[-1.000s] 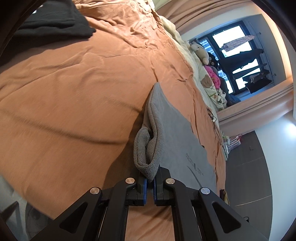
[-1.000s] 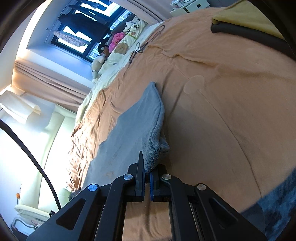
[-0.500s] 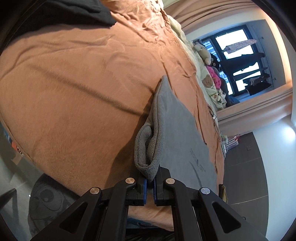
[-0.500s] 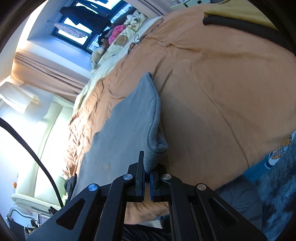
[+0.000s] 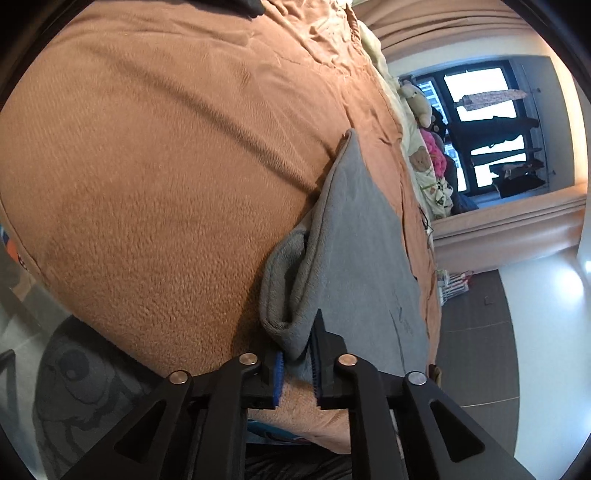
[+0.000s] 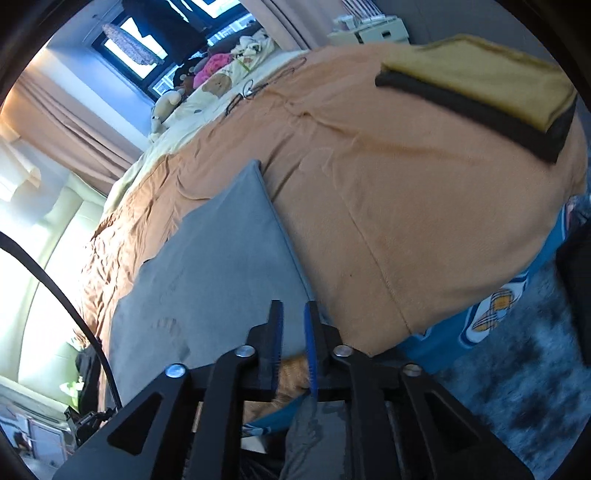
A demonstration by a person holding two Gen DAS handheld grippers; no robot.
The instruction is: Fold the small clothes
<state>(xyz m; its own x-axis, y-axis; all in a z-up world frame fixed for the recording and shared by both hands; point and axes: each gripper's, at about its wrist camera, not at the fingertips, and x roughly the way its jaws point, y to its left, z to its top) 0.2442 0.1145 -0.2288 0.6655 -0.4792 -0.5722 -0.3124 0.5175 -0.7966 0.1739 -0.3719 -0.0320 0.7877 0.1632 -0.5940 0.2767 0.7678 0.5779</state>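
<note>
In the left wrist view, the left hand-held gripper (image 5: 297,363) is opening, narrow, the rolled corner of the grey cloth (image 5: 354,251) between its pads; let it drop flat near the bed (image 5: 166,184) edge. In the right wrist view, the right hand-held gripper (image 6: 293,339) is opening, its pads off the cloth (image 6: 214,266); withdraw straight. Open bed lies right; folded clothes (image 6: 491,88) sit far.

Dark garment (image 5: 255,4): cut off by top edge, left wrist view.
Rug (image 6: 517,387): blurred, lower right, right wrist view.
Print on grey cloth (image 5: 402,321): too small to read.
</note>
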